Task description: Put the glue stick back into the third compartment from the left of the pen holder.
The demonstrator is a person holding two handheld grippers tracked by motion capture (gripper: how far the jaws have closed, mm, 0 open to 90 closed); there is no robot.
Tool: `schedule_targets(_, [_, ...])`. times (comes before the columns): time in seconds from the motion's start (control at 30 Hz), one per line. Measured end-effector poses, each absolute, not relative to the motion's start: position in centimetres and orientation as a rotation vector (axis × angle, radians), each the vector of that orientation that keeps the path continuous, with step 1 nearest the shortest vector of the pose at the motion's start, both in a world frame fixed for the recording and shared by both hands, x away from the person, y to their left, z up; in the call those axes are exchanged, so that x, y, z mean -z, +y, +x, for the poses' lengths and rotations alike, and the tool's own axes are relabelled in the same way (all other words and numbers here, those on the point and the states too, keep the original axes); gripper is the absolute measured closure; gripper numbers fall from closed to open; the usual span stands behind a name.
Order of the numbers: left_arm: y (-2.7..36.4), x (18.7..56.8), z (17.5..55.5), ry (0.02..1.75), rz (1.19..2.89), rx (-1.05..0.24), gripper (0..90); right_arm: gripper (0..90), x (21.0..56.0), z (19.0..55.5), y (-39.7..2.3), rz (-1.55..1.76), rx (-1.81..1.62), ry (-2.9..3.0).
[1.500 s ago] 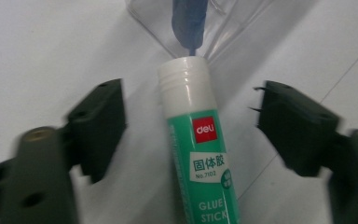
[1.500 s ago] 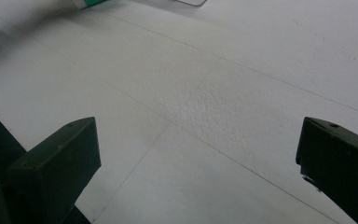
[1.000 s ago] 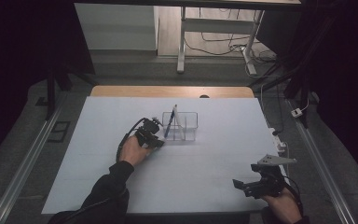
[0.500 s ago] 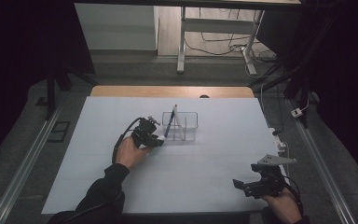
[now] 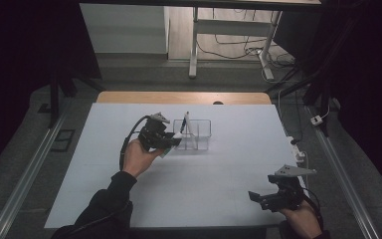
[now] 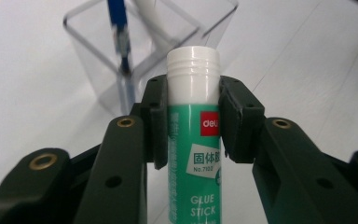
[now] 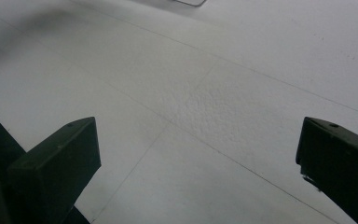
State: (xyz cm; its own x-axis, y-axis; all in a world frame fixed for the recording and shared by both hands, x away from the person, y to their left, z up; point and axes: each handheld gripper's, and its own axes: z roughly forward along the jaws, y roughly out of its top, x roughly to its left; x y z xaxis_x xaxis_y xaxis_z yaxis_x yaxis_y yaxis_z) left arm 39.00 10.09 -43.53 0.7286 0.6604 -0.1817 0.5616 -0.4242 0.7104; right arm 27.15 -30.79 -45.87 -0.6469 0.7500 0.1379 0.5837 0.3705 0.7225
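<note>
Left gripper view: left tool [image 6: 193, 126] clamps glue stick [image 6: 193, 154] before clear holder [image 6: 144, 42].

We see white table [image 5: 219, 194], faint seams crossing its surface, wooden strip [image 5: 179, 97] along far edge. We note clear holder [image 5: 203, 130] mid-table, two compartments side by side; blue pen [image 6: 119, 28] and white pen [image 5: 189, 124] stand tilted inside, which compartment each is in we cannot tell. Metal rail [image 5: 25, 184] runs along left side of table, second rail [image 5: 345, 174] along right. Beyond table: white frame legs [image 5: 194, 45] and loose cables [image 5: 229, 50] on floor. White plug [image 5: 318, 120] lies right of table. Dark plate [image 5: 62, 140] sits on grey floor at left.
</note>
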Motion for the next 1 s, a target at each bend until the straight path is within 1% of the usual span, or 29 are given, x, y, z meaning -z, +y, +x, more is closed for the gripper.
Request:
schedule_targets(0.2, [9.4,42.3,39.6,0.878,2.092,-0.156,64.7,0.0,45.9,27.1,-30.8,1.196,-1.141,2.415])
schedule_targets(0.37, [8.4,41.5,40.1,0.830,2.100,-0.207,64.6,0.0,45.9,27.2,-30.8,1.194,-1.143,2.415])
schedule_targets(0.47, [7.7,41.2,40.5,0.791,2.098,-0.259,64.5,0.0,45.9,27.2,-30.8,1.193,-1.144,2.415])
schedule_targets(0.57, [7.2,41.1,41.2,0.778,2.086,-0.276,64.5,0.0,45.9,27.2,-30.9,1.194,-1.145,2.415])
schedule_targets(1.0, [4.3,41.0,44.1,0.774,2.016,-0.233,64.4,0.0,45.8,27.2,-30.9,1.197,-1.152,2.418])
